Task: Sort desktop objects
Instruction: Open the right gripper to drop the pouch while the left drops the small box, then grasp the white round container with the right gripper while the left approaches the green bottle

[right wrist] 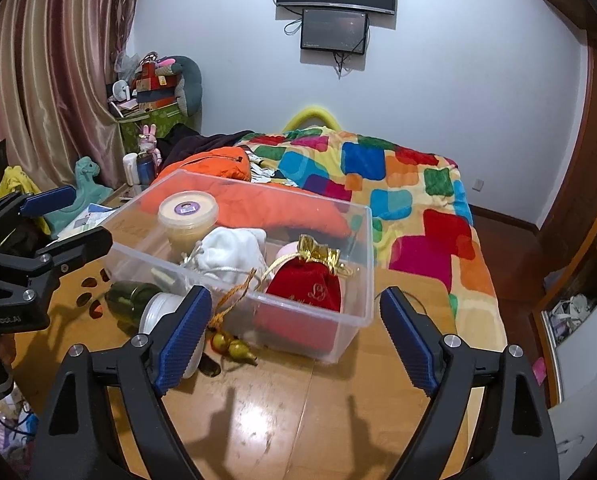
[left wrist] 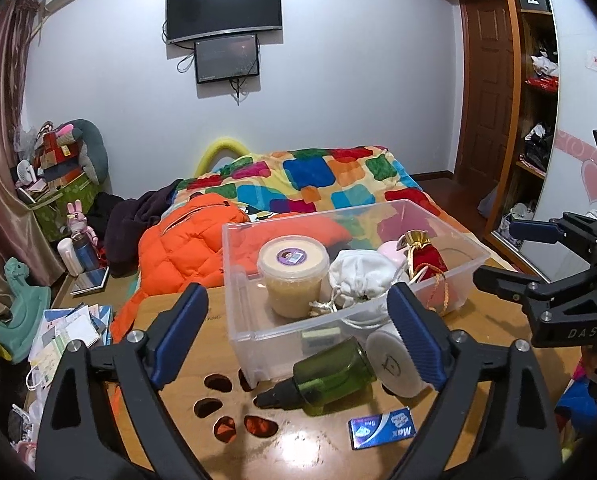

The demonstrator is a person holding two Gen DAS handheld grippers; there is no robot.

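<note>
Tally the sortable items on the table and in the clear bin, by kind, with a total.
Drawstring pouches: 2, white pouch and red pouch, both in the clear bin
Lidded tub: 1, in the bin
Green bottle: 1, on the table
White round lid: 1, on the table
Blue packet: 1, on the table
Total: 6

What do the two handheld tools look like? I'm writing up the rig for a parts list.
Both match: the left tool and right tool have matte black angular frames with triangular cut-outs and silver screws. Each finger carries a ribbed dark-blue pad. White lettering marks the bodies: "DAS" on the right one, "GenRobot.AI" on the left. No cables or sleeves show.
</note>
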